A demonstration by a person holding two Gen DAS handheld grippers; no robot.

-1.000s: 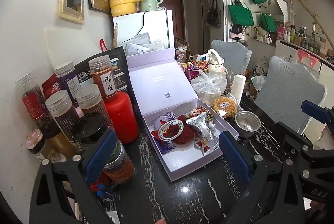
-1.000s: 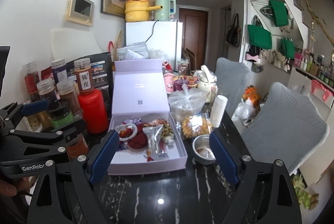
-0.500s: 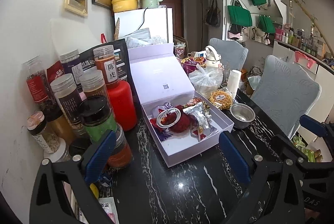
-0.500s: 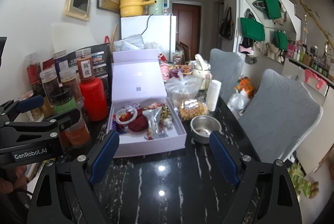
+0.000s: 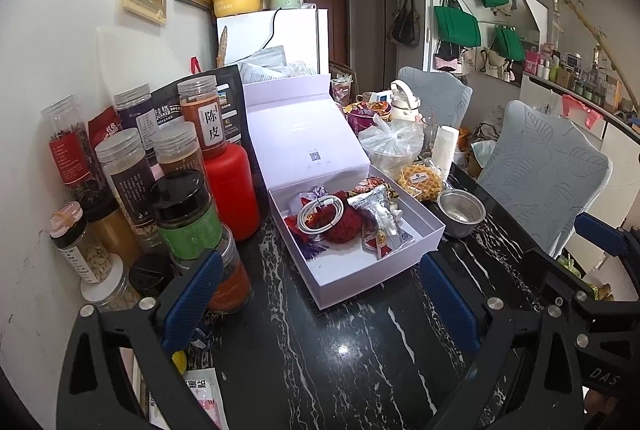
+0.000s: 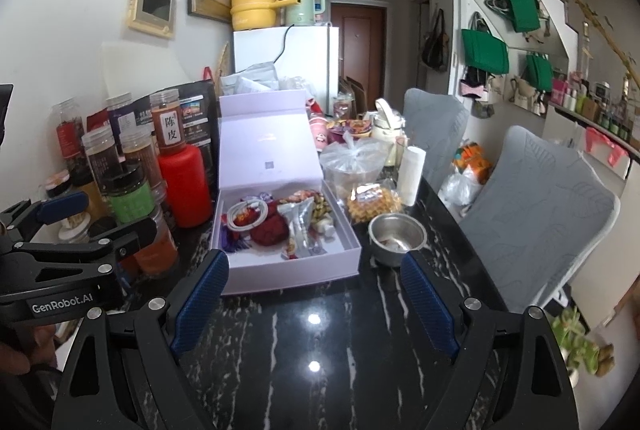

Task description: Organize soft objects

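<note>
— So how far along is it?
— Red plush (image 5: 340, 220), cable (image 5: 320, 216) and snack packets (image 5: 378, 218) lie inside the lilac box (image 5: 360, 286); possibly sorted already. Left gripper (image 5: 320, 306) and right gripper (image 6: 314, 304) hover before it, jaws spread, holding nothing.

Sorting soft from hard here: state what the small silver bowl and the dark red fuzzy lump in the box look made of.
Small silver bowl: likely stainless steel, brushed and shiny with a rigid rim. Dark red fuzzy lump: apparently plush or yarn, matte and fluffy, so probably soft.

Box (image 5: 404, 258) contents half-buried under red pompom (image 5: 340, 226); packet (image 5: 204, 402) cut off.
</note>
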